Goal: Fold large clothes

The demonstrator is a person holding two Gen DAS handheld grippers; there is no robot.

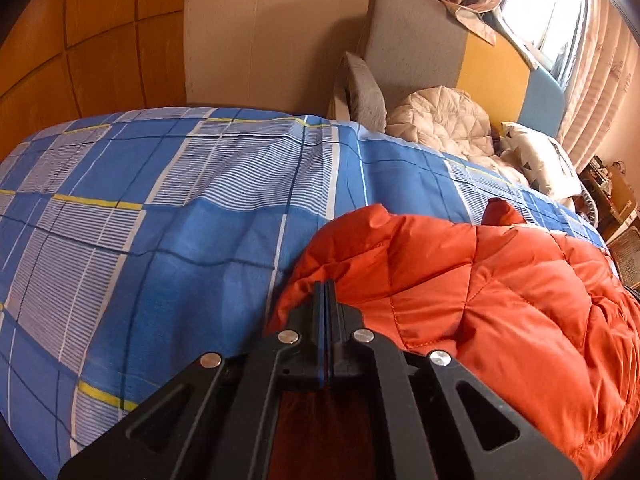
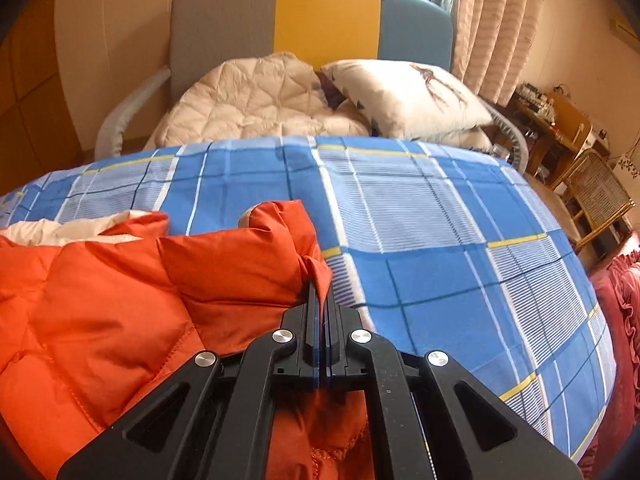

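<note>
An orange quilted puffer jacket (image 1: 480, 280) lies bunched on a bed with a blue plaid sheet (image 1: 160, 200). My left gripper (image 1: 327, 286) is shut on the jacket's left edge, with orange fabric pinched between its black fingers and hanging below them. In the right wrist view the same jacket (image 2: 120, 280) fills the lower left, with a strip of its white lining showing at the far side. My right gripper (image 2: 320, 288) is shut on a fold at the jacket's right edge. Both grippers point steeply down toward the bed.
At the head of the bed a cream quilted blanket (image 2: 256, 100) and a patterned pillow (image 2: 404, 96) rest against a grey, yellow and blue headboard (image 2: 320, 20). A wicker chair (image 2: 600, 196) and a cluttered wooden shelf (image 2: 556, 120) stand at the right, with curtains (image 2: 496, 20) behind.
</note>
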